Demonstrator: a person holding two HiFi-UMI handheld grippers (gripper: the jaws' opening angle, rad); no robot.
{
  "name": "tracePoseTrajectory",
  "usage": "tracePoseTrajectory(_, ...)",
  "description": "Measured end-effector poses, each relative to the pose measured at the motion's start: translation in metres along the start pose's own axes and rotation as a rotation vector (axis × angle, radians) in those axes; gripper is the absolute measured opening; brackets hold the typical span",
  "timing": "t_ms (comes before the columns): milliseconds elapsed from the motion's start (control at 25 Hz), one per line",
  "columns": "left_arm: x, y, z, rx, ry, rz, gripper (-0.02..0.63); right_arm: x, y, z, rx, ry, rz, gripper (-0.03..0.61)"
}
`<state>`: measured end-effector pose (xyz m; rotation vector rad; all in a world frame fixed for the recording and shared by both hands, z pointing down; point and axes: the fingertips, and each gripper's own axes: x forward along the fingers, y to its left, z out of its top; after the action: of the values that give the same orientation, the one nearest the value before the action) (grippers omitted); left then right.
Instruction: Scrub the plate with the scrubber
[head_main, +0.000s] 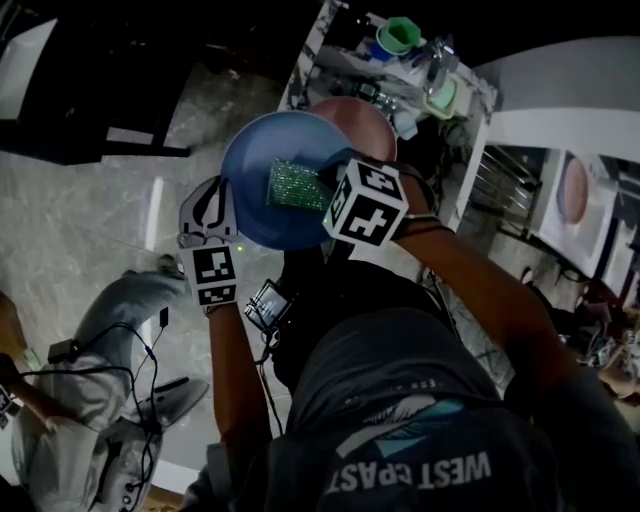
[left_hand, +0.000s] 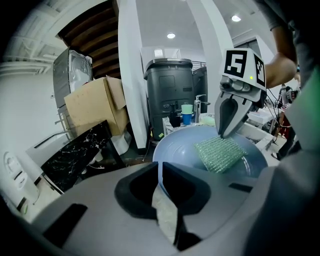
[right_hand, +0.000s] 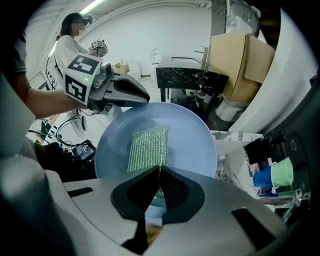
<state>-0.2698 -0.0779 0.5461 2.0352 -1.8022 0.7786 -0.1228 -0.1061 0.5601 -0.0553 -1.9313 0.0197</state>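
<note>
Now the blue plate (head_main: 262, 205) is held up in the air in front of the person, tilted, with its hollow face turned toward the right gripper (right_hand: 159, 172). The left gripper (left_hand: 160, 170) has its jaws clamped on the plate's rim, and the thin blue edge runs straight between the two dark pads. The green scrubber (right_hand: 147, 145) lies flat against the inside of the plate, roughly at its middle. The right gripper comes at the plate from the side opposite the left gripper. Its jaws are pinched together on the scrubber's near edge, with green mesh showing between the pads. In the left gripper view those jaws taper to a point on the scrubber's upper corner.

From the head view, a pink plate (head_main: 368, 118) shows just beyond the blue plate, partly hidden by it. Past that lies a marbled counter (head_main: 303, 75) with a green cup (head_main: 402, 35) on it. In the left gripper view a grey bin (left_hand: 167, 95) stands well beyond the plate, with a cardboard box (left_hand: 95, 105) to the left of it. In the right gripper view a second person (right_hand: 65, 47) stands beyond the left gripper.
</note>
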Motion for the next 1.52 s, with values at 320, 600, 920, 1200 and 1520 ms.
tracePoseTrajectory(320,-0.022,0.006,0.023,0.038,-0.026,0.026,0.029,-0.038,-0.006,-0.011,0.104,-0.093,-0.045,0.034)
tracePoseTrajectory(600,-0.045,0.003,0.05,0.083,-0.064,0.048,0.029,-0.086,-0.025,-0.058,0.323,-0.18,-0.125,0.035)
tracePoseTrajectory(920,-0.065,-0.012,0.069,0.127,-0.085,0.043,0.029,-0.136,-0.047,-0.176,0.609,-0.188,-0.238,0.035)
tracePoseTrajectory(1200,-0.077,-0.028,0.078,0.156,-0.1,0.041,0.029,-0.14,-0.019,-0.267,0.804,-0.179,-0.239,0.035)
tracePoseTrajectory(1520,-0.082,-0.047,0.086,0.188,-0.097,0.035,0.029,-0.109,0.029,-0.324,0.99,-0.222,-0.141,0.035)
